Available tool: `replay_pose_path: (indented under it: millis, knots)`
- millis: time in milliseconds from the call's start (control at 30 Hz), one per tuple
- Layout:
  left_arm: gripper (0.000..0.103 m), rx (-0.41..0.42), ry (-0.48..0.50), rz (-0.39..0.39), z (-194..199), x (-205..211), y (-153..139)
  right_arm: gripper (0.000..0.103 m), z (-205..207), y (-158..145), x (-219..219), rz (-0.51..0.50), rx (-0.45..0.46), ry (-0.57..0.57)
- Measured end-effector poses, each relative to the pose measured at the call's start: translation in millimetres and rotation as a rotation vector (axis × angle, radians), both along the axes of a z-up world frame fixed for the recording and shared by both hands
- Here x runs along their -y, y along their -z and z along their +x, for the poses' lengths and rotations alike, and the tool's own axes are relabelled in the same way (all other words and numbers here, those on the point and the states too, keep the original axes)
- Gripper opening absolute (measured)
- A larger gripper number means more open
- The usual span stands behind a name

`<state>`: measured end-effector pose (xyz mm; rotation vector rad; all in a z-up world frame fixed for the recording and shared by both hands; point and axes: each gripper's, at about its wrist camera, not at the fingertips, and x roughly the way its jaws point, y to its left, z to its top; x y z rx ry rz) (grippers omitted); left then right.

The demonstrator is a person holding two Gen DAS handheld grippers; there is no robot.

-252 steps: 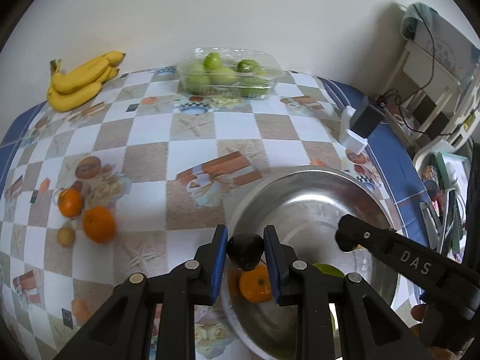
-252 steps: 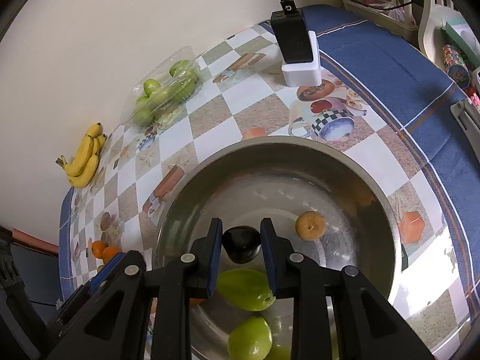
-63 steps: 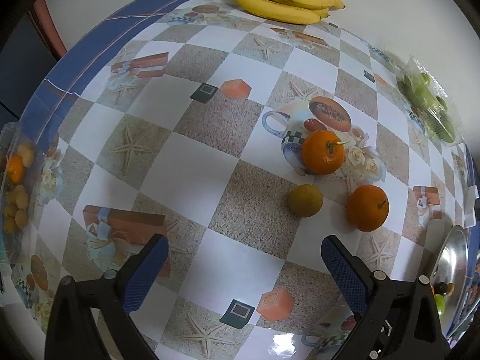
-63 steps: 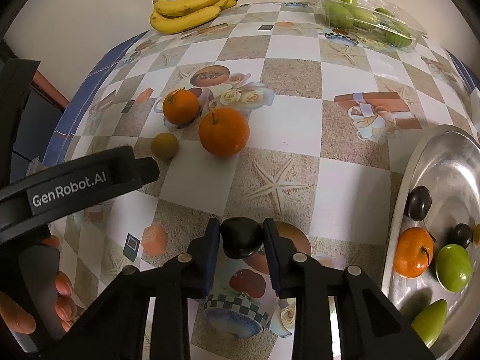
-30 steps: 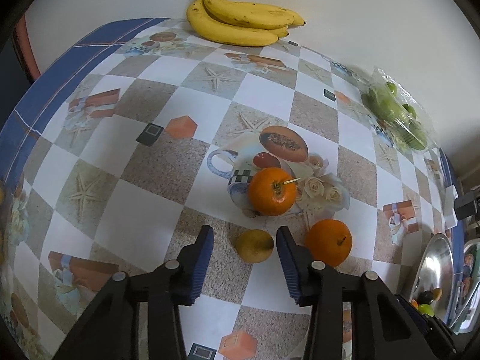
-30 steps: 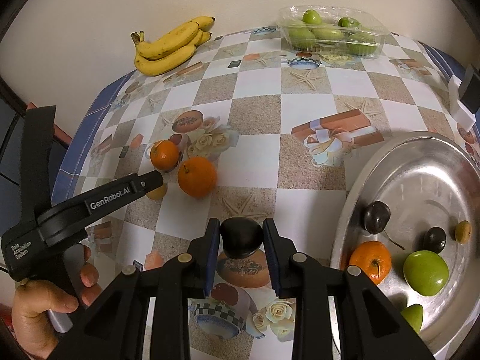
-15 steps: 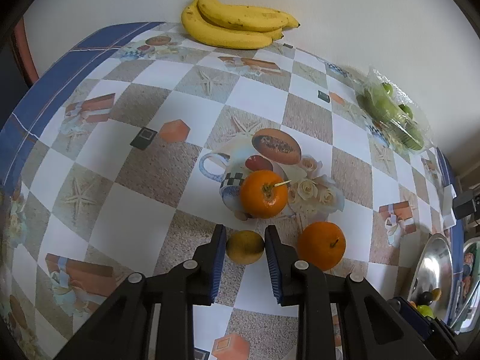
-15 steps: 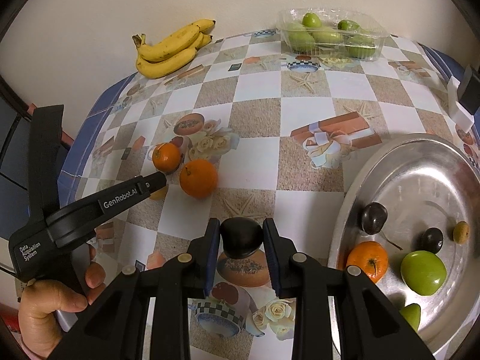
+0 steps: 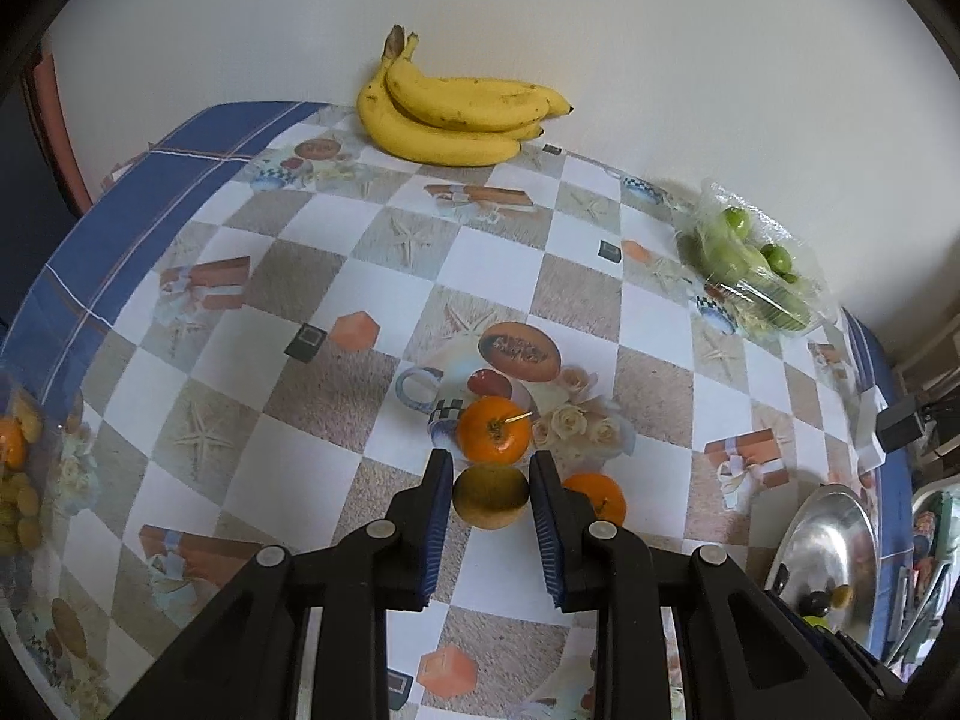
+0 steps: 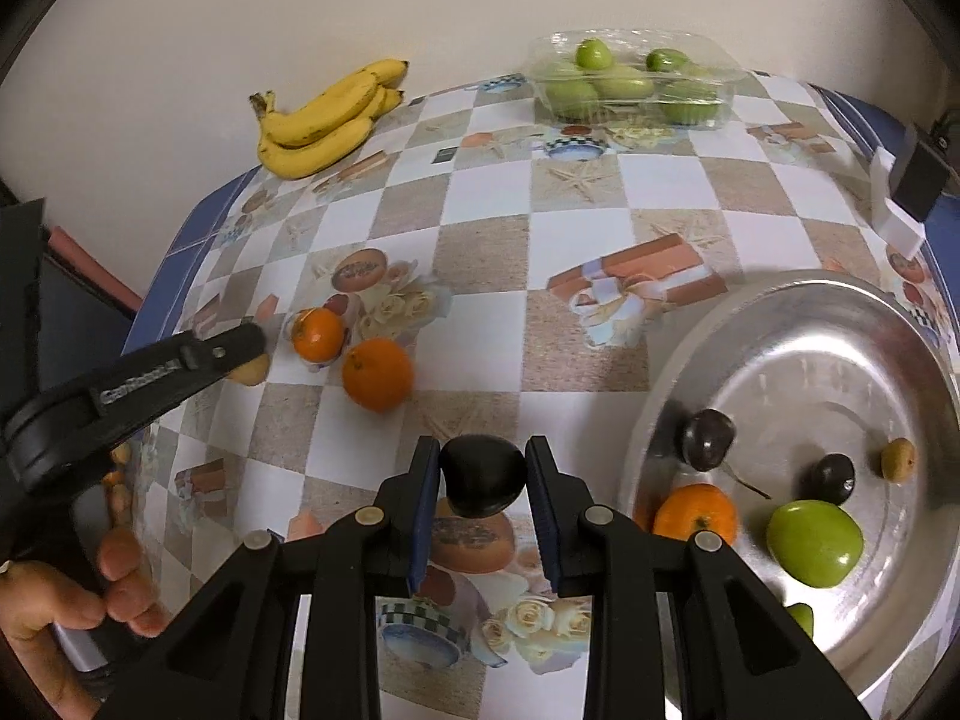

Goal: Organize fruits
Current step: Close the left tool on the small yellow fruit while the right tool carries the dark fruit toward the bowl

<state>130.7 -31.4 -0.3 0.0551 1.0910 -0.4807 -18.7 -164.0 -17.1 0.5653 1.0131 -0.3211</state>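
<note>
A checkered tablecloth (image 9: 312,468) with printed pictures covers the table beside a pale wall. The left gripper (image 9: 489,495) pinches a small yellow-brown fruit (image 9: 491,495) between its blue pads, just in front of two oranges (image 9: 494,429). The right gripper (image 10: 483,474) is clamped on a dark plum (image 10: 482,473), near the left rim of the metal bowl (image 10: 660,420), which already holds fruits.

We see a table cloth (image 9: 282,420) with squares and pictures, a white wall (image 9: 660,60), and a black box (image 10: 918,180) near the edge.
</note>
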Motion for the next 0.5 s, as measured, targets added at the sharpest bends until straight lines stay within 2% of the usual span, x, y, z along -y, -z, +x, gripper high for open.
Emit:
replay_pose_path:
  millis: [233, 500]
  knots:
    - [0.028, 0.008, 0.005, -0.004, -8.9, 6.4, -12.0, 0.030, -17.7, -4.3, 25.4, -0.001, 0.006, 0.074]
    - [0.028, 0.018, 0.076, 0.001, -33.0, 35.9, -20.6, 0.030, -48.9, -3.5, 66.8, -0.006, -0.017, 0.216]
